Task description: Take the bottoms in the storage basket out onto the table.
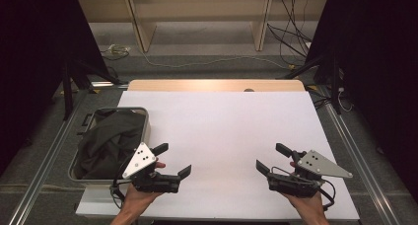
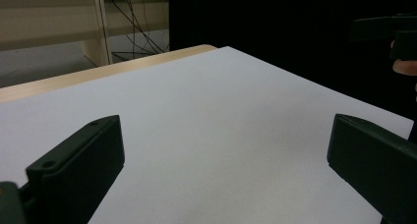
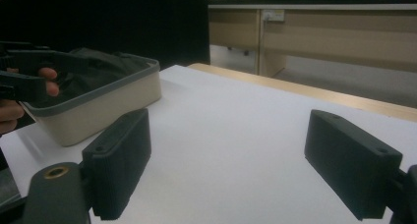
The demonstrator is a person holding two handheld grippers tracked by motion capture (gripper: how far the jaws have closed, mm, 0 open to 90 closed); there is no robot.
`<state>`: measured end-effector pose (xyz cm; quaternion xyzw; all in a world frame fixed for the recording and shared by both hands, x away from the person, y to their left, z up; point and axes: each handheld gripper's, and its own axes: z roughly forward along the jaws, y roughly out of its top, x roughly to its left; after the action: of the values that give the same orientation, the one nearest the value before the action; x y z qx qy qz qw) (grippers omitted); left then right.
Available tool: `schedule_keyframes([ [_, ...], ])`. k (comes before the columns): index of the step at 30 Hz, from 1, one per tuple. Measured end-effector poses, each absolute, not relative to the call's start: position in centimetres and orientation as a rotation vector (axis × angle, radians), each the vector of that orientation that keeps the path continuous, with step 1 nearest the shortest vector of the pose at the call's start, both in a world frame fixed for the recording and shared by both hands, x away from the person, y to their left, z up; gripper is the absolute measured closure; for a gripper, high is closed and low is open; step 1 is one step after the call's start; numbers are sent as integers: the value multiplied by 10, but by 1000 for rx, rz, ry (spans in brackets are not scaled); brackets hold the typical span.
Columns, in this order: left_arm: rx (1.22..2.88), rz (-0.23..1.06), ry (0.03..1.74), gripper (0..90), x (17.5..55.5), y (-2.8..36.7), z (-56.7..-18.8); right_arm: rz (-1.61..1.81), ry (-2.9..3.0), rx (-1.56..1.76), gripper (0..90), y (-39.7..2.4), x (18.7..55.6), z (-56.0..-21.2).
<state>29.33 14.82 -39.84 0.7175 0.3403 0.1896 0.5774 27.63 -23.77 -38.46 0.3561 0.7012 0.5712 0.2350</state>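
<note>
Left gripper (image 1: pixel 175 159) at 7 o'clock on white tabletop (image 1: pixel 222 131), jaws spread wide, nothing between them. Right gripper (image 1: pixel 272 157) at 5 o'clock, jaws apart too, nothing held. Both point inward toward each other, well apart. Beige bin (image 1: pixel 144 120) at 9 o'clock, just beside left gripper, dark cloth (image 1: pixel 106 143) bunched inside.

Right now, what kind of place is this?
Probably a lab recording bench: white table between black curtains, loose cables on the floor, and a bin of dark cloth.
</note>
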Motion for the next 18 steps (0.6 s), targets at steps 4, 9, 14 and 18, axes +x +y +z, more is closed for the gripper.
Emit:
schedule_keyframes([
  [4,1681,446,793,0,293,148,-398,1567,1920,982,184,-238,276,-384],
  [9,1686,448,791,0,293,147,-398,1569,1916,984,185,-238,276,-384],
  [14,1687,454,802,0,295,148,-398,1568,1912,975,185,-238,276,-384],
  [18,1684,469,817,0,297,150,-397,1549,1890,976,175,-237,275,-383],
])
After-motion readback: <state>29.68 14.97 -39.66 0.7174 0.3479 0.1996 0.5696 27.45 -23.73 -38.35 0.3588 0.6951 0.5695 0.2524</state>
